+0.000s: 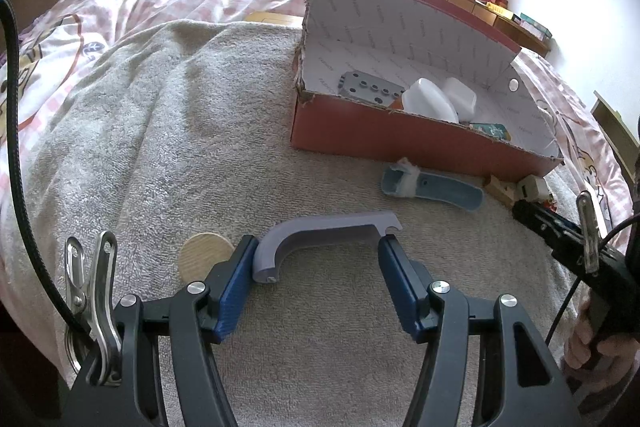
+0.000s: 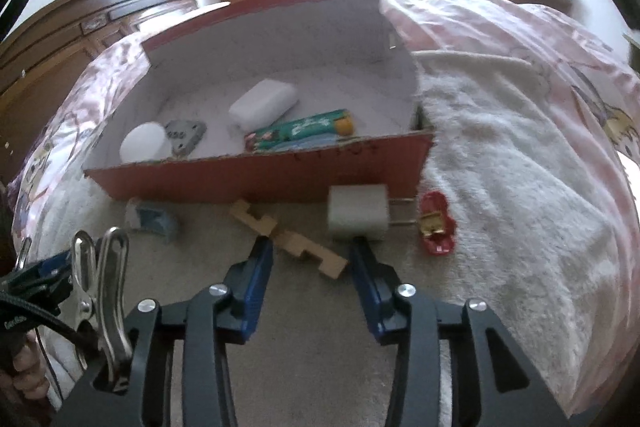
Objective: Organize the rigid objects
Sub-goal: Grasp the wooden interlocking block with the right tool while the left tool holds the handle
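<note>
1. Gripping a curved grey plastic handle (image 1: 320, 231) end to end, the left gripper (image 1: 318, 259) rests on the towel (image 1: 160, 131).
2. Partly open, the right gripper (image 2: 312, 255) straddles one notched wooden piece (image 2: 292, 241), pads apart from it.
3. Two white containers (image 2: 262, 105) lie inside the red box (image 2: 260, 175).

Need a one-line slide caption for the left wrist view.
Left gripper shut on a grey curved handle over the towel, red box of sorted items ahead.
</note>
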The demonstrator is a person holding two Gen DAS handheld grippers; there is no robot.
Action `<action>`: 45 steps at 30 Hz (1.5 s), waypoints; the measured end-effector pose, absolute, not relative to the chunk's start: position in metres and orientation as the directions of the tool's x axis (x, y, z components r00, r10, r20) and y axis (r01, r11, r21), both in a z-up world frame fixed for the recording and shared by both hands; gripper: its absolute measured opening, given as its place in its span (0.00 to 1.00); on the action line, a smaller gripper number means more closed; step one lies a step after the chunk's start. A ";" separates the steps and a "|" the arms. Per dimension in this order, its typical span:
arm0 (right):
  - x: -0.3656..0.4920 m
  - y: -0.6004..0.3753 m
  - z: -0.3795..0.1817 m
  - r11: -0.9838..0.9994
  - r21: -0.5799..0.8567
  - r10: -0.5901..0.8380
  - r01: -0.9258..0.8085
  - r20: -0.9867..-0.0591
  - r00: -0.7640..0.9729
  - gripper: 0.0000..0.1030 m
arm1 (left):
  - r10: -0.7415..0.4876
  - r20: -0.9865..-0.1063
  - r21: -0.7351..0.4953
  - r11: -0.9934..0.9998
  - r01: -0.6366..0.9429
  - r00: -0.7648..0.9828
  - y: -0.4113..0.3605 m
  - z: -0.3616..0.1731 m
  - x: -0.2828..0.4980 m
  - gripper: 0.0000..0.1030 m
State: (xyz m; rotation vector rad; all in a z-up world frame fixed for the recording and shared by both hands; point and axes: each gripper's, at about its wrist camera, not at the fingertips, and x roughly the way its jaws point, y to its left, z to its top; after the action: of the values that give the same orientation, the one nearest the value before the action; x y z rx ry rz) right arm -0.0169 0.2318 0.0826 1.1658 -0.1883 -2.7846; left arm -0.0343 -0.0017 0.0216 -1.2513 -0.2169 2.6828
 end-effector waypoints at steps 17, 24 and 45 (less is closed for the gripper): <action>-0.018 0.185 0.086 -0.973 0.030 -0.179 0.230 -0.728 -0.661 0.33 | 0.219 -0.742 -0.203 -0.974 -0.100 -0.633 -0.001 0.024 -0.033 0.61; -0.005 0.190 0.082 -0.968 0.069 -0.209 0.240 -0.752 -0.625 0.12 | 0.222 -0.740 -0.201 -0.974 -0.106 -0.635 0.003 0.027 -0.032 0.61; 0.008 0.194 0.079 -0.957 0.187 -0.287 0.222 -0.723 -0.629 0.11 | 0.201 -0.739 -0.167 -0.979 -0.115 -0.643 0.010 0.037 -0.028 0.61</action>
State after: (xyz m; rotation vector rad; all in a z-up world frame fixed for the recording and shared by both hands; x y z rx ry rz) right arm 0.0080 0.1944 0.0792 1.1749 -0.1150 -2.6031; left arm -0.0284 0.0102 0.0366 -1.2317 -0.1559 2.6946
